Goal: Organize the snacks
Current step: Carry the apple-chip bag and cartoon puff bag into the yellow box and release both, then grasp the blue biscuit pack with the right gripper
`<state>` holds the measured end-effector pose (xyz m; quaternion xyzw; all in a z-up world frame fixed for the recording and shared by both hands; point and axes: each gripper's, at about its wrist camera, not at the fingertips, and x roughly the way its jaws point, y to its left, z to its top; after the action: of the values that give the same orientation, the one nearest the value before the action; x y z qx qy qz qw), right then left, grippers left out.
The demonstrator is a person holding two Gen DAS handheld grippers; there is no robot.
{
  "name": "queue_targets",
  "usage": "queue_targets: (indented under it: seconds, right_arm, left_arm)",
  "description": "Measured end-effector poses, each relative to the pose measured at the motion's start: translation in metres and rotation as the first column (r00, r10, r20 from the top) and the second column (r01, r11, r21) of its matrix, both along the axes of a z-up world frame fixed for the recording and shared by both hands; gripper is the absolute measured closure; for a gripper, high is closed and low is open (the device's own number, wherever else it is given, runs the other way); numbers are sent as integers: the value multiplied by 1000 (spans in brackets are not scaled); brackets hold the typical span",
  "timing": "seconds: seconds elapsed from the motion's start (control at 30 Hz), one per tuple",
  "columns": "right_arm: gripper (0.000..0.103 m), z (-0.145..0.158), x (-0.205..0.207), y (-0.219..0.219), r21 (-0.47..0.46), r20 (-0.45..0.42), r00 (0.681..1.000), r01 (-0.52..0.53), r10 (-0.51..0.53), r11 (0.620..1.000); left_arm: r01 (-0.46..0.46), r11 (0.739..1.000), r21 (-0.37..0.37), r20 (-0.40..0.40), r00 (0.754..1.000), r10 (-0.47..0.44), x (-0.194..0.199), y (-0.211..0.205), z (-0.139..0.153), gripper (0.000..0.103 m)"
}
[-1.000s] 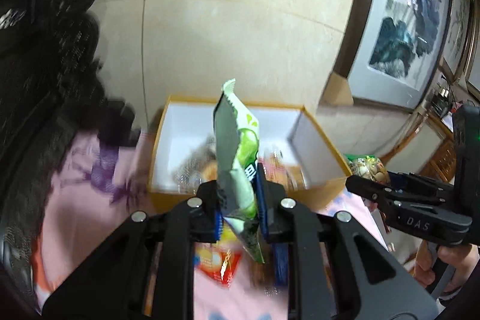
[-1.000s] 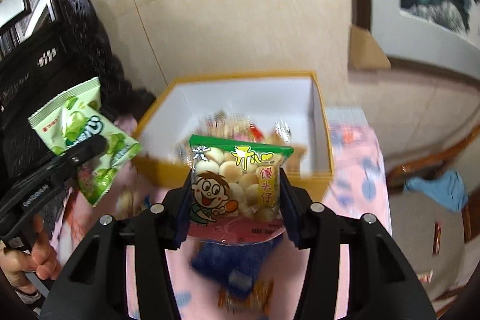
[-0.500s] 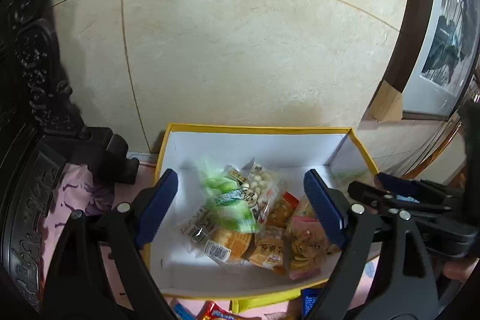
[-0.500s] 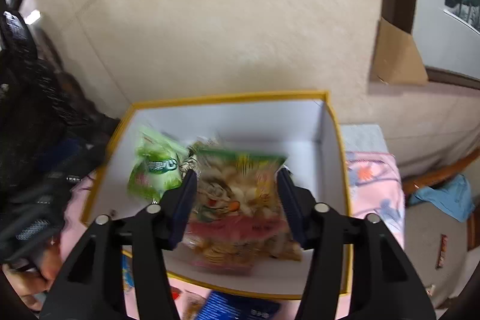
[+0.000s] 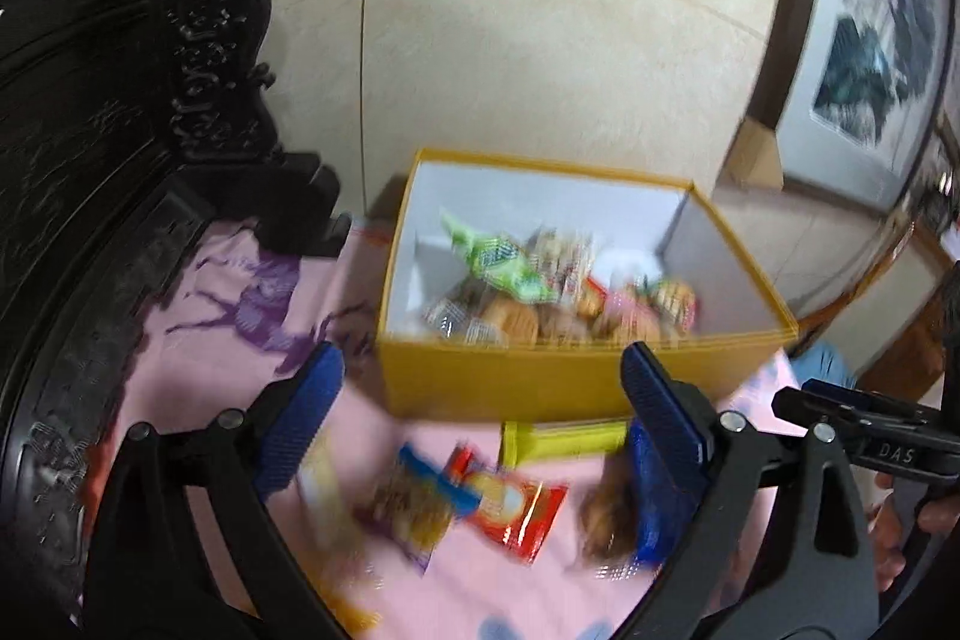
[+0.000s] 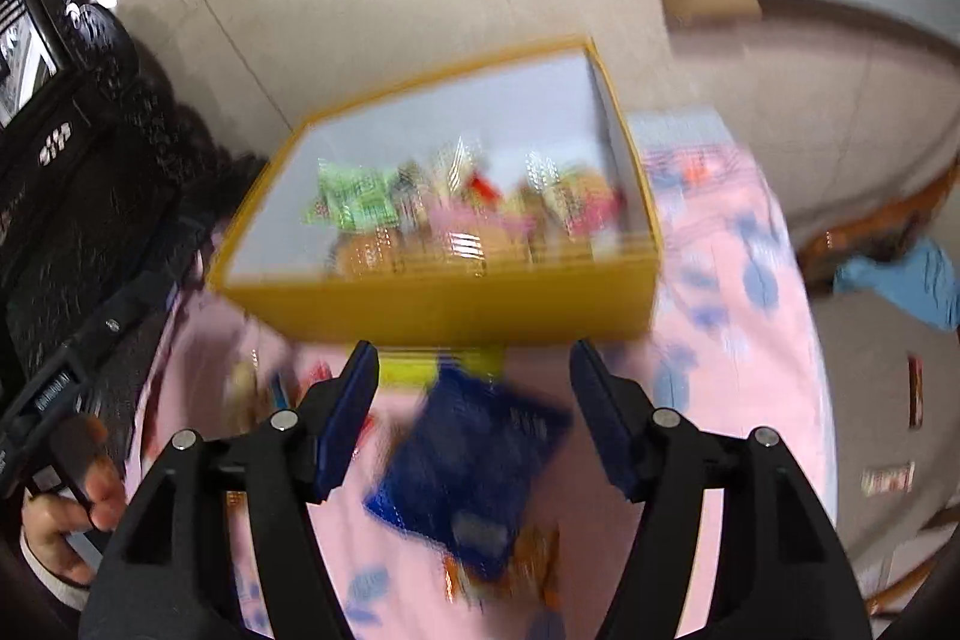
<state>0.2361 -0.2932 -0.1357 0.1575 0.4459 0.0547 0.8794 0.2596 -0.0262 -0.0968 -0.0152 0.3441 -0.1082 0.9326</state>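
left hand-held gripper with jaws spread wide and empty, having just been opening; right hand-held gripper likewise parted with nothing between its pads, also just opening. both hang over loose snack packets on the pink floral cloth: a red packet and a blue-and-yellow packet below the left, a dark blue packet below the right. beyond stands the yellow box, holding a green packet among mixed snacks. judged step: release finished, reach for further packets in hand. next move calls for lowering over one packet, closing on its edge, and lifting clear of the box wall.
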Motion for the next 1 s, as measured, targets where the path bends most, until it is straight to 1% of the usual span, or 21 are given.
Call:
queue_targets:
  seconds: [0.03, 0.1, 0.17, 0.23, 0.27, 0.37, 0.43, 0.67, 0.73, 0.8, 0.87, 0.9, 0.97, 1.0]
  right_arm:
    - [36, -7, -5, 0, 3, -21, 1000, 3, -3, 1000]
    - [36, -29, -19, -3, 21, -89, 996, 22, -20, 1000]
    - [36, -44, -28, -3, 52, -136, 990, 50, -42, 997]
    - [36, -52, -30, 2, 79, -158, 986, 65, -52, 995]
    - [36, -55, -27, 5, 85, -164, 985, 70, -56, 994]
    - [36, -60, -20, 17, 79, -177, 982, 79, -64, 994]
    - [36, -63, -14, 23, 67, -185, 980, 89, -75, 994]
    - [36, -83, 7, 28, 101, -257, 959, 150, -120, 983]
    - [34, -88, 10, 27, 123, -284, 949, 176, -135, 977]
    - [26, -90, 13, 27, 152, -298, 942, 209, -157, 966]
    - [23, -90, 16, 30, 158, -304, 939, 214, -159, 964]
    - [19, -90, 18, 33, 161, -304, 940, 211, -155, 964]
    - [15, -90, 21, 38, 174, -299, 944, 196, -138, 965]
    - [14, -91, 22, 40, 171, -297, 946, 190, -133, 967]
  left_arm:
    - [7, 1000, 7, -2, 1000, -7, -9, 1, -3, 8]
    - [22, 999, 25, -16, 1000, -21, -27, 4, -13, 8]
    - [30, 999, 42, -46, 999, -29, -44, 8, -25, 8]
    - [26, 999, 47, -82, 996, -22, -55, 12, -33, 8]
    - [20, 999, 37, -104, 994, -16, -62, 17, -38, 8]
    - [-2, 1000, 16, -134, 991, 4, -73, 25, -44, 8]
    - [-9, 1000, 3, -145, 989, 9, -77, 28, -45, 8]
    - [-2, 1000, 4, -154, 988, 3, -82, 25, -48, 8]
    - [-3, 1000, -4, -163, 987, 3, -82, 25, -50, 8]
    - [-4, 1000, -7, -176, 984, 3, -81, 25, -52, 8]
    - [-3, 1000, -10, -182, 983, 1, -81, 25, -54, 8]
    - [-3, 1000, -10, -184, 983, 1, -80, 24, -54, 8]
    - [-3, 1000, -9, -187, 982, 2, -80, 25, -56, 8]
    - [-5, 1000, -10, -189, 982, 3, -79, 25, -56, 8]
